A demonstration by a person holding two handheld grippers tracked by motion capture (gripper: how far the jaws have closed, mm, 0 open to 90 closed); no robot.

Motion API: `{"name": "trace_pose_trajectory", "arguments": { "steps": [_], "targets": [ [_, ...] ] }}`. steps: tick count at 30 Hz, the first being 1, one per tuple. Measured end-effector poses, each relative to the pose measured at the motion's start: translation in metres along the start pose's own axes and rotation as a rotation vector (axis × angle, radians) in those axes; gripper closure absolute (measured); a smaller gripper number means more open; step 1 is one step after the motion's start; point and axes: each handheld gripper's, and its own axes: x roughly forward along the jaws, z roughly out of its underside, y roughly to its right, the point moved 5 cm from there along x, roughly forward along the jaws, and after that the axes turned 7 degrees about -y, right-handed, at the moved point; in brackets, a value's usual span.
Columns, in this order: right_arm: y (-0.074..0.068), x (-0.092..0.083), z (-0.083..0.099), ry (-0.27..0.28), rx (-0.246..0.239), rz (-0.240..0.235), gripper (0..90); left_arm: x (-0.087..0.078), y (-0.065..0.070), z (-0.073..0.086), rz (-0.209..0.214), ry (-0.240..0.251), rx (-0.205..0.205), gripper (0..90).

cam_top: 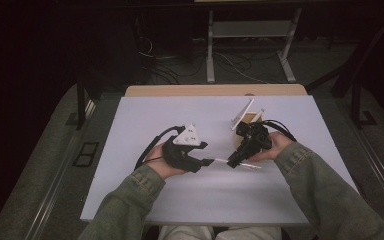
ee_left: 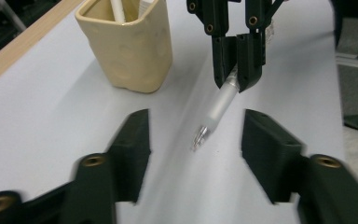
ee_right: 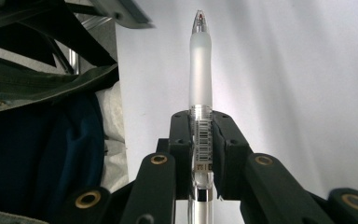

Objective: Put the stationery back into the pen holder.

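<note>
White table [cam_top: 145, 150], dark room | clear pen [ee_right: 200, 70] clamped in right gripper [ee_right: 201, 135], tip toward left gripper [ee_left: 193, 140] — jaws wide, empty | risk — pen could slip during handover; beige cup [ee_left: 135, 51] near.

Olive-green sleeves [cam_top: 130, 197], black brass-screwed tools, trailing cables.

A white table [cam_top: 145, 150] with a bare wooden strip along its far edge carries a cream-yellow holder cup [ee_left: 130, 49]. The cup stands upright right of the table's middle, towards that far strip, holding upright items.
</note>
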Motion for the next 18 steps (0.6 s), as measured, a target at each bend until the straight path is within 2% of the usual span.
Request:
{"name": "trace_pose_trajectory", "arguments": {
  "steps": [4,8,10,12,15,18],
  "targets": [
    [-0.002,-0.003,0.001,0.013,0.013,0.005,78.6,-0.004,-0.004,0.006,0.011,0.019,-0.040,31.0],
    [-0.003,-0.008,0.001,0.037,0.013,0.006,78.6,-0.007,-0.005,0.011,0.054,0.047,-0.074,18.4],
    [-0.004,-0.011,0.001,0.053,0.007,0.014,78.6,-0.008,-0.006,0.013,0.074,0.059,-0.108,13.1],
    [-0.005,-0.013,0.001,0.067,0.013,0.019,78.6,-0.009,-0.007,0.015,0.076,0.067,-0.133,10.4],
    [-0.006,-0.017,0.002,0.089,0.015,0.029,78.6,-0.008,-0.009,0.019,0.076,0.063,-0.167,0.0],
    [-0.006,-0.023,0.003,0.117,0.025,0.047,78.6,-0.009,-0.010,0.024,0.070,0.077,-0.188,0.0]
  ]
}}
